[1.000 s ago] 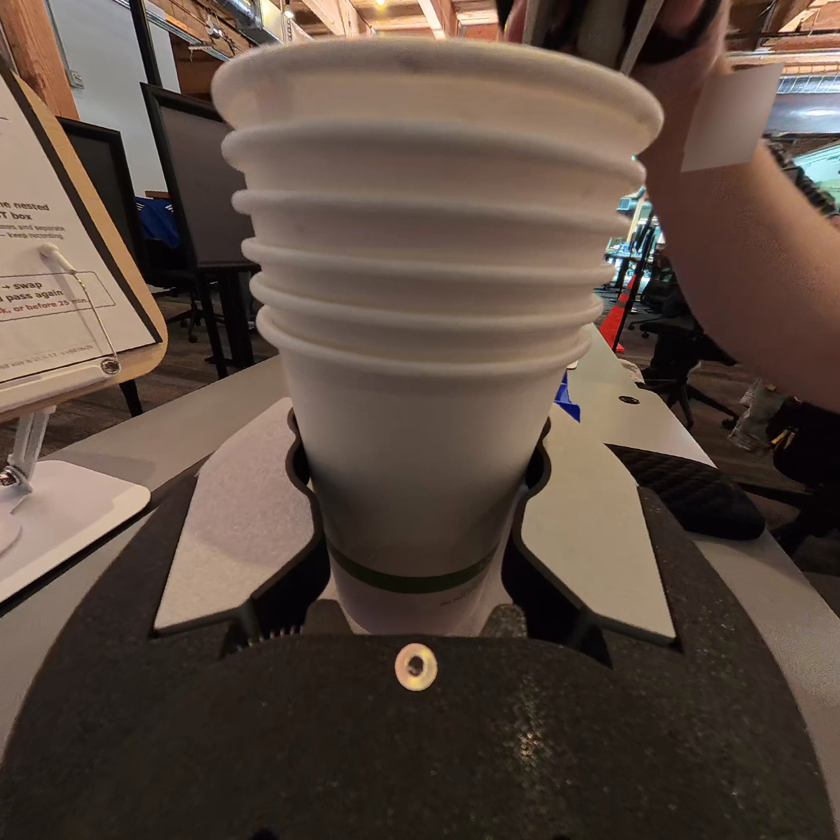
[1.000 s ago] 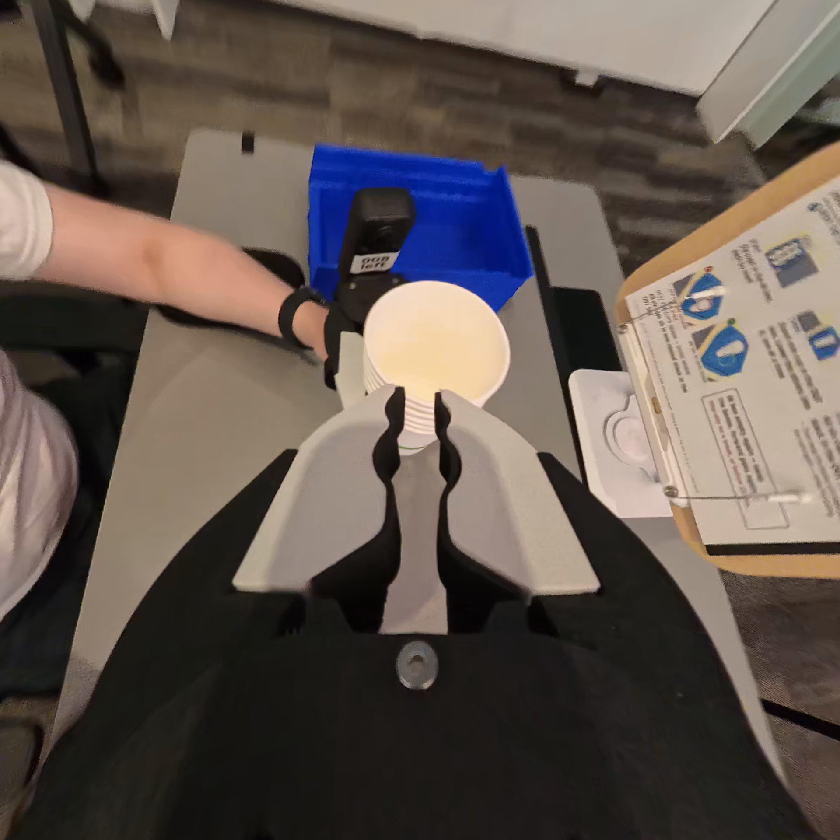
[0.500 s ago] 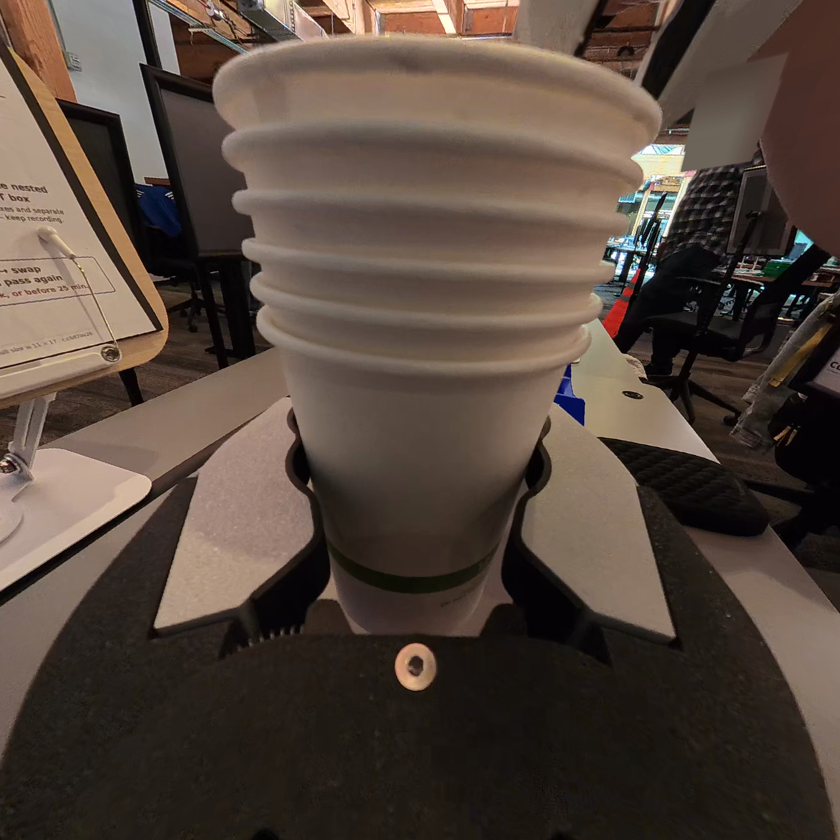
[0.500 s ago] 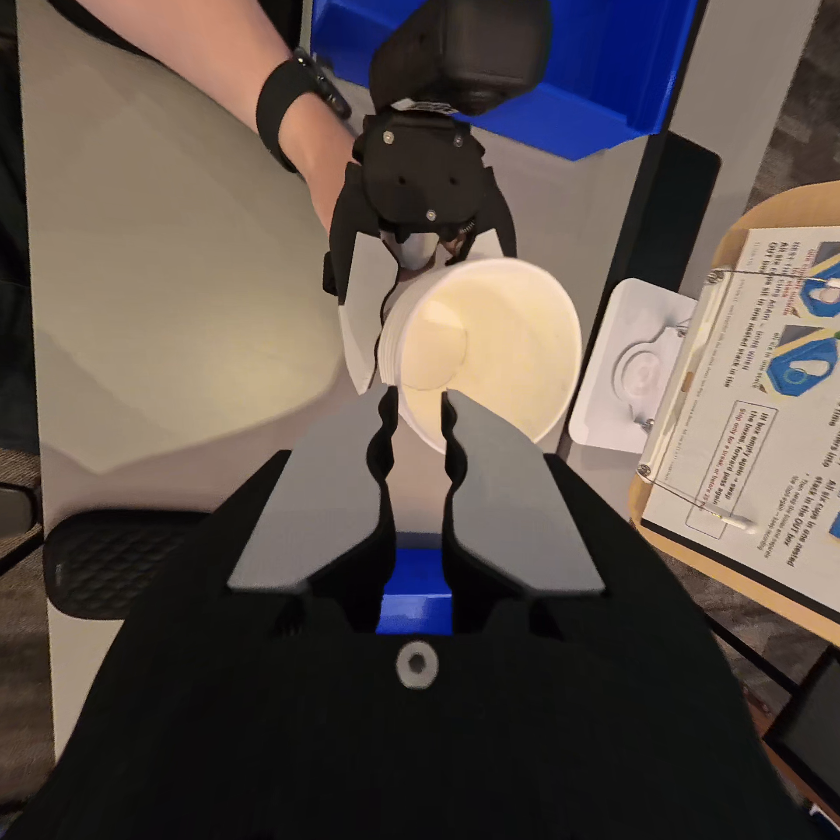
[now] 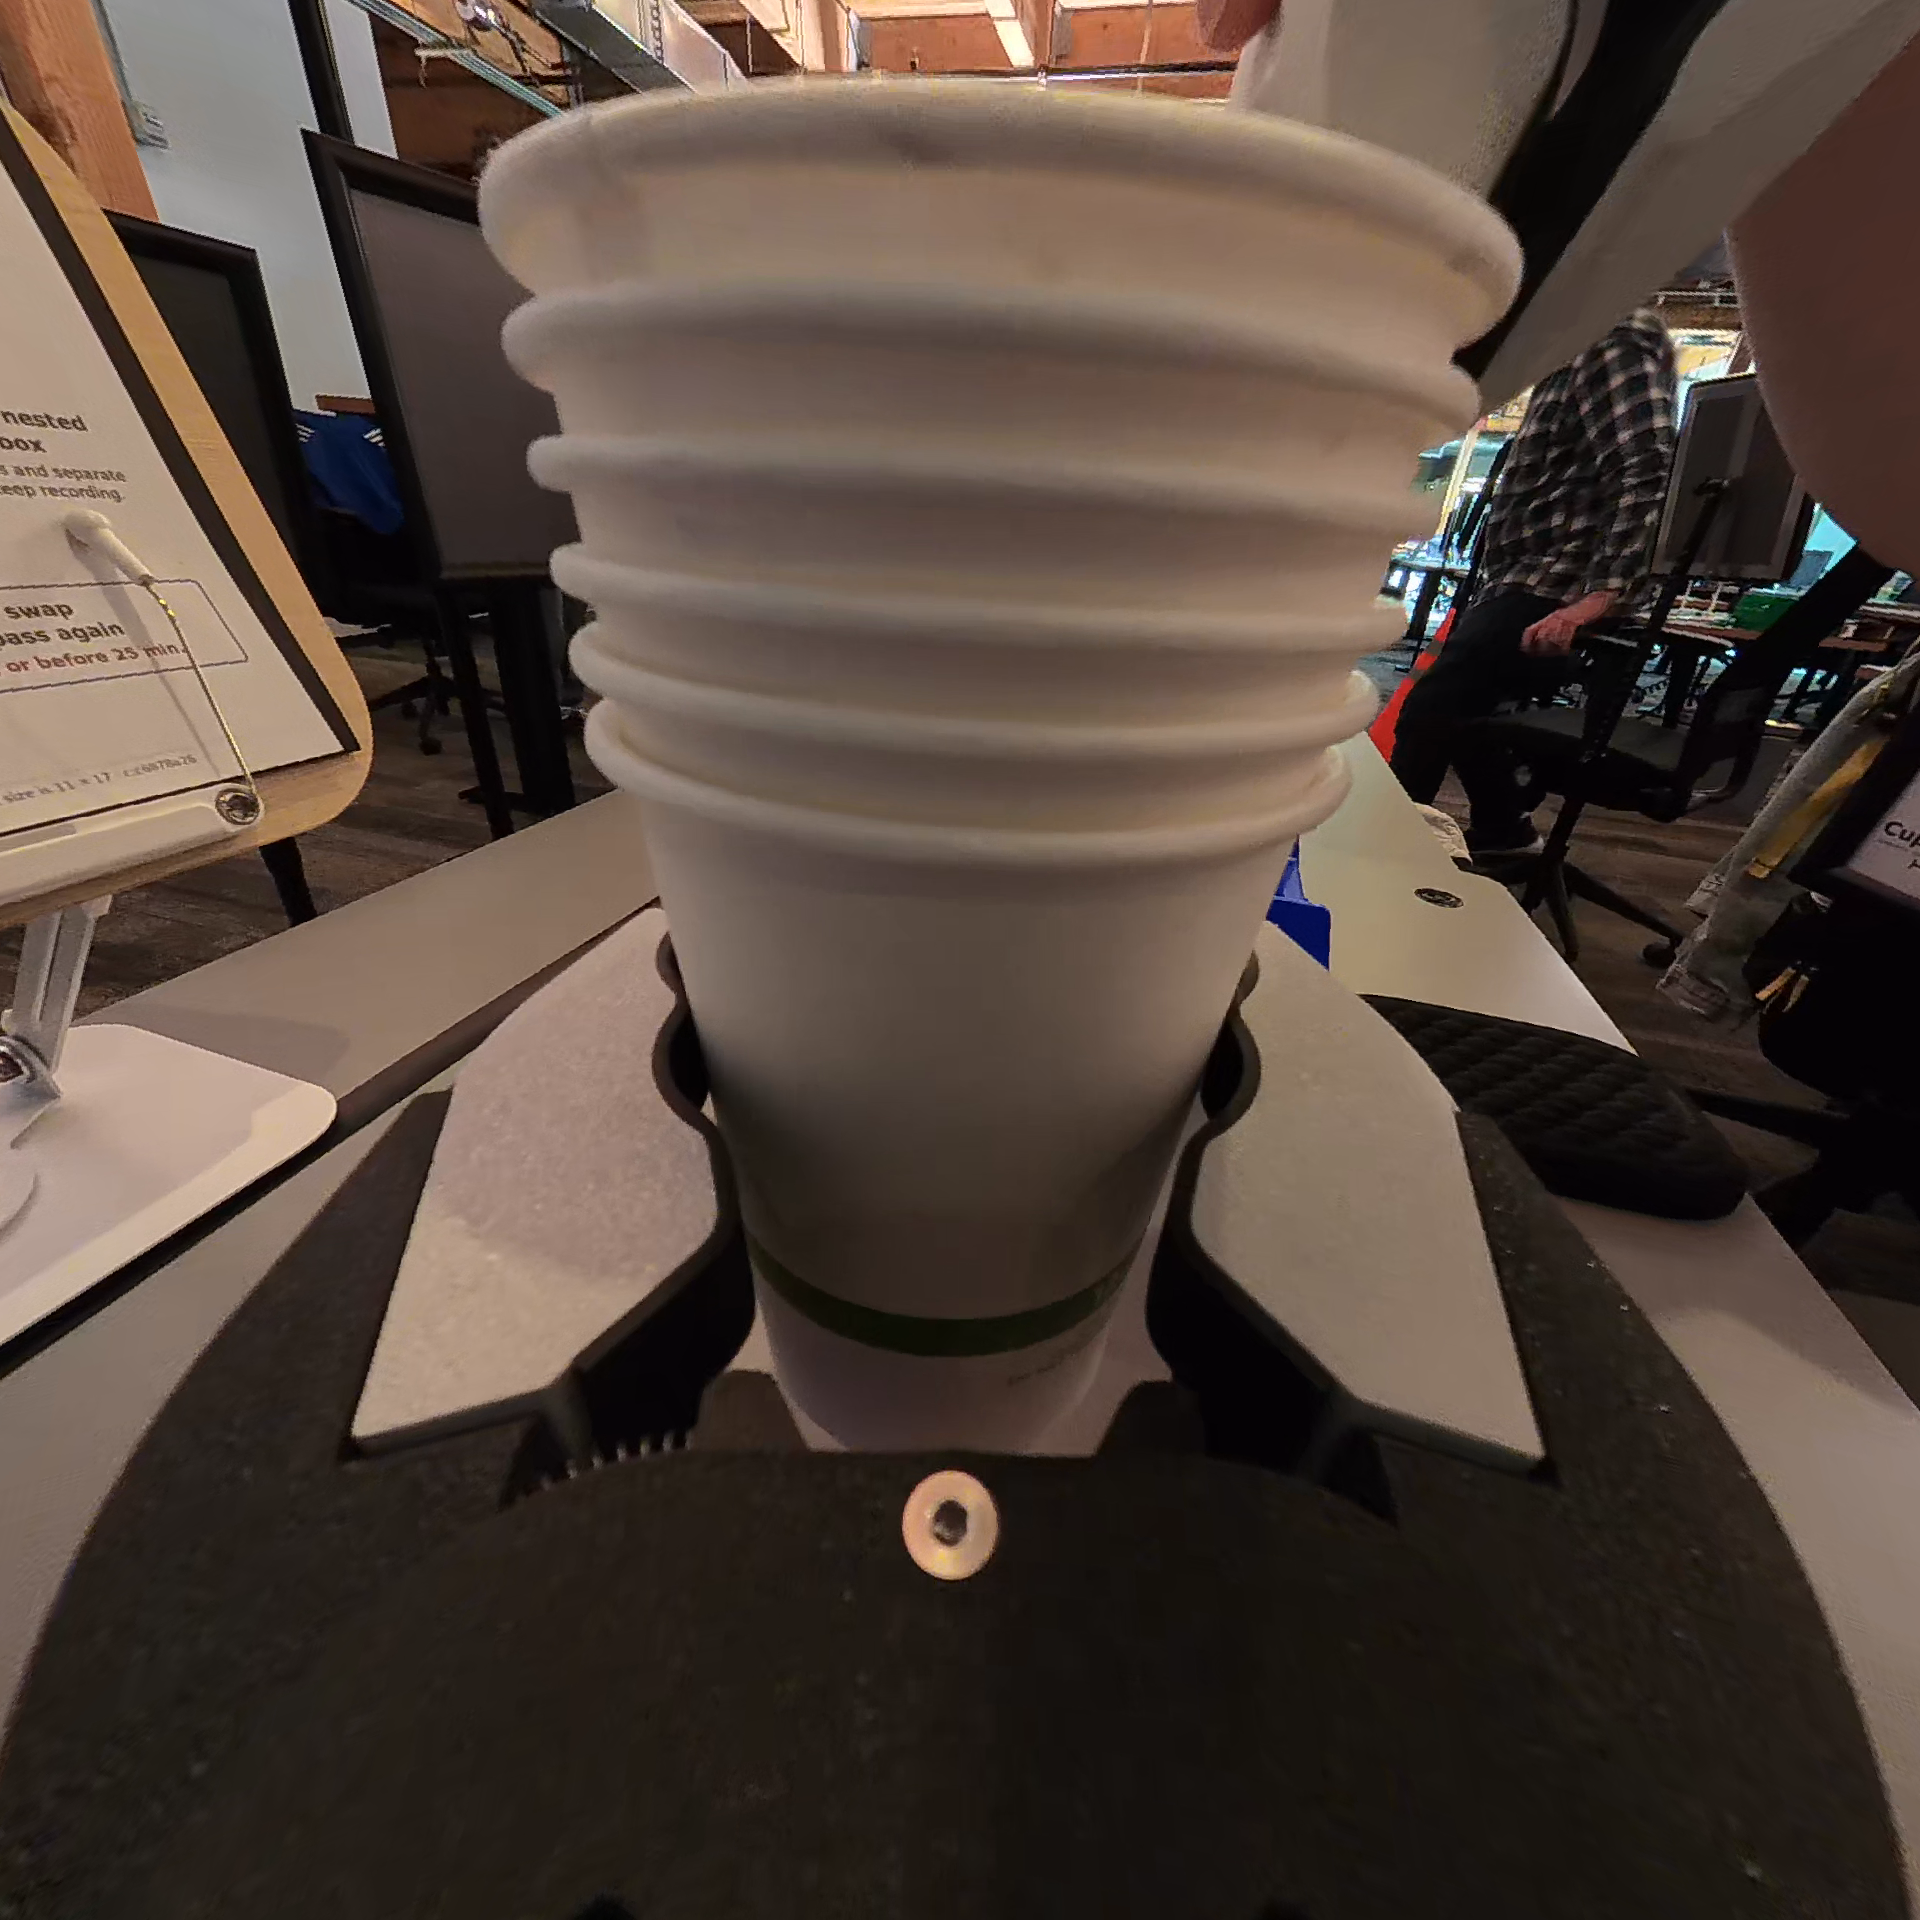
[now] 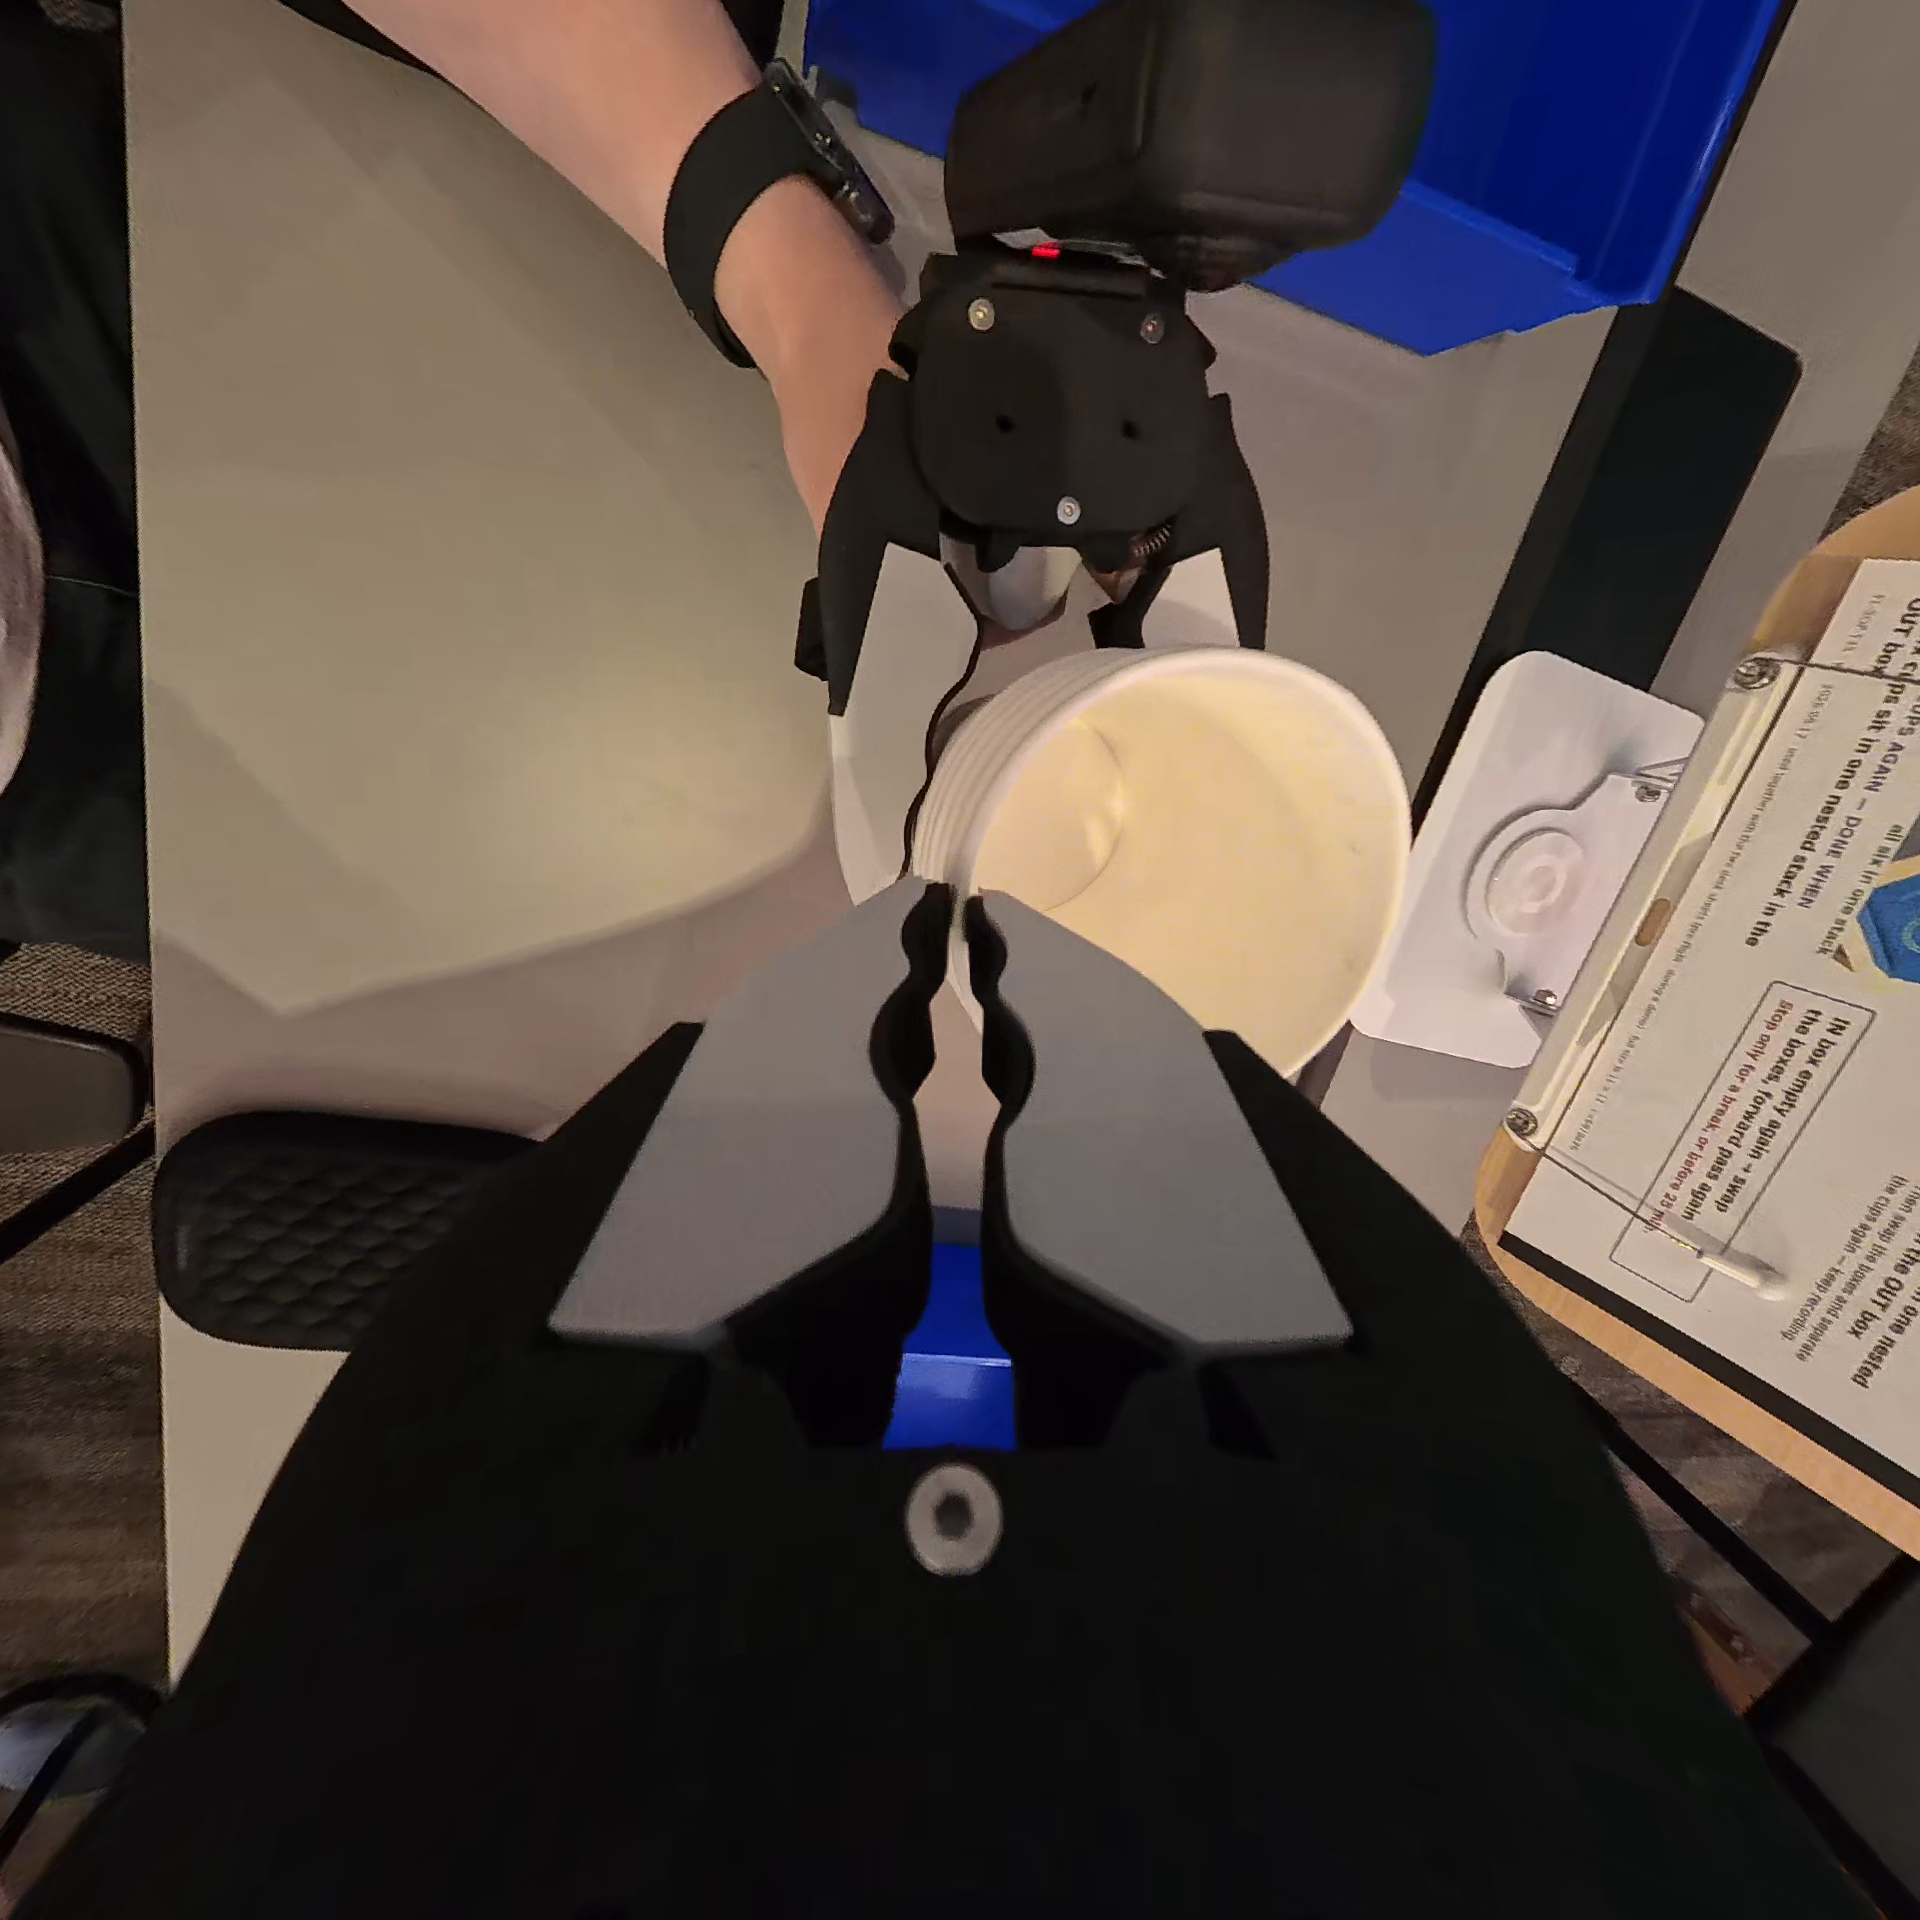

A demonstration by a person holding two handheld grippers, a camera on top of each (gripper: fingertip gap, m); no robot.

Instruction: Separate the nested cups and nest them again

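Left gripper [image 5: 951, 1195] clamped around nested white paper cup stack [image 5: 977, 644]; right gripper [image 6: 954, 914] pinching topmost rim, jaws nearly closed

Blue bin [image 6: 1621, 156] at table's [image 6: 436, 540] far end; instruction board [image 6: 1725, 1039] on white stand [image 6: 1527, 862] nearby.

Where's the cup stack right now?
The cup stack is clamped between the left gripper fingers; right gripper pinches its top rim, above the table.
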